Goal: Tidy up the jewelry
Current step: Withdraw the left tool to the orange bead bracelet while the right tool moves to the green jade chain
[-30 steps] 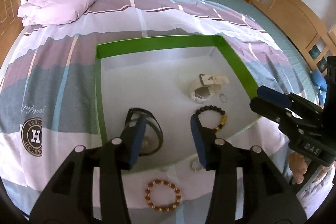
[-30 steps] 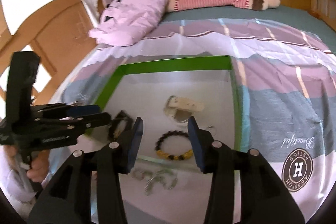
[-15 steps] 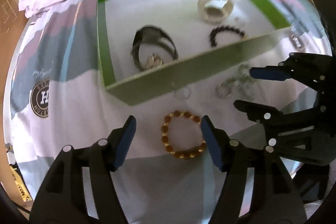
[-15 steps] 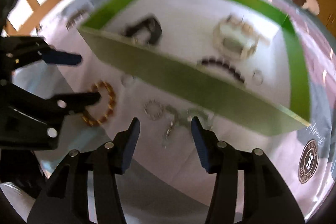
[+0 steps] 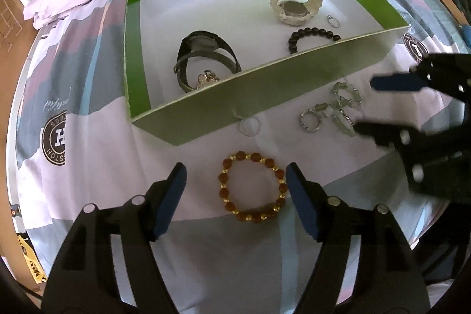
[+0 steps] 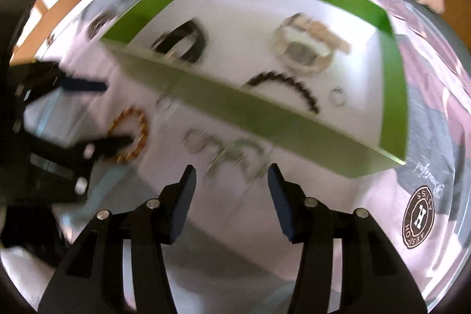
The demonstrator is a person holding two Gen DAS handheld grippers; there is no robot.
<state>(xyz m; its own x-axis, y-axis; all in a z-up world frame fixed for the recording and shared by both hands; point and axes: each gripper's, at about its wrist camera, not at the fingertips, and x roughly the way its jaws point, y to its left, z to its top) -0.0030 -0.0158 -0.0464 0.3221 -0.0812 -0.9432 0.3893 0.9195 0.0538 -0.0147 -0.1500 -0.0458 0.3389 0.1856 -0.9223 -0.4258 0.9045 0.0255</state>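
- Left wrist: left claw (image 5: 235, 181) spread wide, empty, over amber bead bracelet (image 5: 252, 186) on bed sheet (image 5: 206, 249), near green box (image 5: 223, 111). Black watch (image 5: 203, 61), white watch (image 5: 295, 3) w/ black bead bracelet (image 5: 312, 36) inside box.
- Right wrist (blurry): right claw (image 6: 232, 181) apart, empty, above silver chain pieces (image 6: 232, 153) outside box.

bedsheet (image 5: 88, 96) round badge w/ "H", cursive script

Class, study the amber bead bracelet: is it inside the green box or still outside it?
Outside. The amber bead bracelet lies flat on the bedspread in front of the green box, between the open left tongs.
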